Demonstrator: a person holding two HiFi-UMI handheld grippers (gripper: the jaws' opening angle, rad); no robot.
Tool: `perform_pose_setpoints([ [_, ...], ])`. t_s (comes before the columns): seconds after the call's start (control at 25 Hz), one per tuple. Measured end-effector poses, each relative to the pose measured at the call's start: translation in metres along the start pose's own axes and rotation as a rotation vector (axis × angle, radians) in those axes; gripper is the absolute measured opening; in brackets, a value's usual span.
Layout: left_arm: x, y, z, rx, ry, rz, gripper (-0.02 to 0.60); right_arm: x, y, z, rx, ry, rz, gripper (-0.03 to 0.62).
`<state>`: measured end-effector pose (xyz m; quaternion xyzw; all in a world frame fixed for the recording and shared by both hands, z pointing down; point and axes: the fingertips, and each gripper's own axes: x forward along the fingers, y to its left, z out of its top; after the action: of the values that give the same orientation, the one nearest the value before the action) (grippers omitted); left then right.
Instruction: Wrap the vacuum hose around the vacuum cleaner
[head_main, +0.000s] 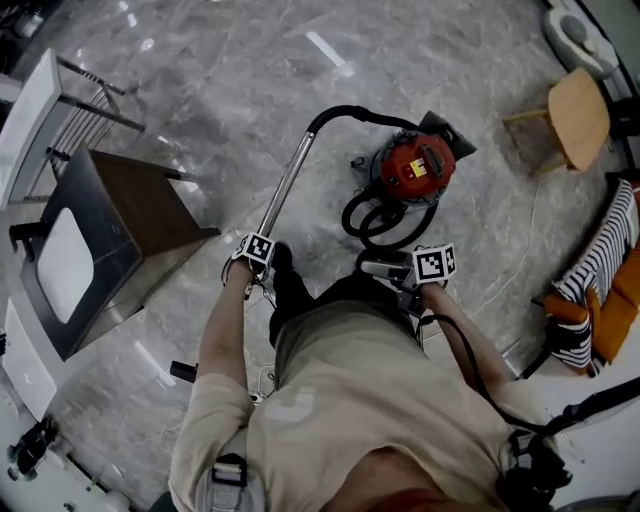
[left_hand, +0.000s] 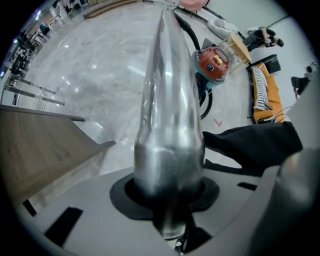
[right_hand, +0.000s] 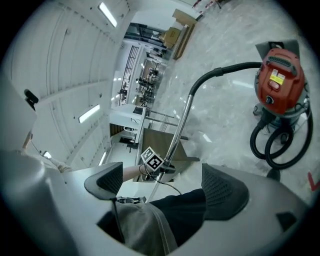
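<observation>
The red vacuum cleaner (head_main: 416, 166) stands on the marble floor with black hose (head_main: 378, 218) looped at its base. Its metal wand (head_main: 285, 185) slants up from my left gripper (head_main: 252, 250) to a black hose bend (head_main: 350, 110). In the left gripper view the wand (left_hand: 170, 100) runs straight out between the jaws of the left gripper (left_hand: 170, 210), which is shut on it. My right gripper (head_main: 378, 268) hovers near the hose loops, pointing left. In the right gripper view, the right gripper (right_hand: 162, 185) is open with nothing held, and the vacuum cleaner (right_hand: 280, 80) sits at the right.
A dark wooden table (head_main: 130, 215) stands at the left beside a white metal rack (head_main: 60, 100). A wooden stool (head_main: 575, 115) sits at the upper right. Striped and orange cloth (head_main: 600, 270) lies at the right edge. A thin white cord (head_main: 520, 260) trails on the floor.
</observation>
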<state>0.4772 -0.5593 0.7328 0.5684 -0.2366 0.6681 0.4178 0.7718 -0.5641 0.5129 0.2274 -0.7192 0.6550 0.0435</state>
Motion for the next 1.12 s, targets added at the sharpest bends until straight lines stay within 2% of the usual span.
perform_pose_setpoints([
  [0.12, 0.006, 0.038, 0.009, 0.038, -0.035, -0.014, 0.124, 0.064, 0.021, 0.019, -0.045, -0.051, -0.063, 0.494],
  [0.28, 0.011, 0.069, 0.011, 0.085, -0.058, -0.032, 0.123, 0.144, 0.039, 0.03, 0.031, -0.075, -0.073, 0.494],
  [0.48, 0.021, 0.084, 0.005, 0.093, -0.077, -0.07, 0.123, 0.214, 0.005, 0.034, 0.149, -0.03, -0.156, 0.494],
  [0.6, 0.029, 0.08, 0.023, 0.093, -0.112, -0.103, 0.123, 0.244, -0.035, 0.054, 0.185, -0.045, -0.168, 0.494],
  [0.72, 0.04, 0.087, 0.033, 0.08, -0.143, -0.118, 0.123, 0.289, -0.077, 0.07, 0.187, -0.026, -0.139, 0.494],
  [0.92, 0.081, 0.092, 0.024, 0.143, -0.149, -0.11, 0.123, 0.361, -0.134, 0.074, 0.181, -0.036, -0.097, 0.495],
  [1.04, 0.11, 0.098, 0.02, 0.161, -0.163, -0.082, 0.123, 0.394, -0.15, 0.073, 0.29, -0.082, -0.013, 0.497],
  [1.12, 0.126, 0.095, 0.023, 0.171, -0.175, -0.071, 0.123, 0.406, -0.158, 0.069, 0.31, -0.076, 0.042, 0.497],
])
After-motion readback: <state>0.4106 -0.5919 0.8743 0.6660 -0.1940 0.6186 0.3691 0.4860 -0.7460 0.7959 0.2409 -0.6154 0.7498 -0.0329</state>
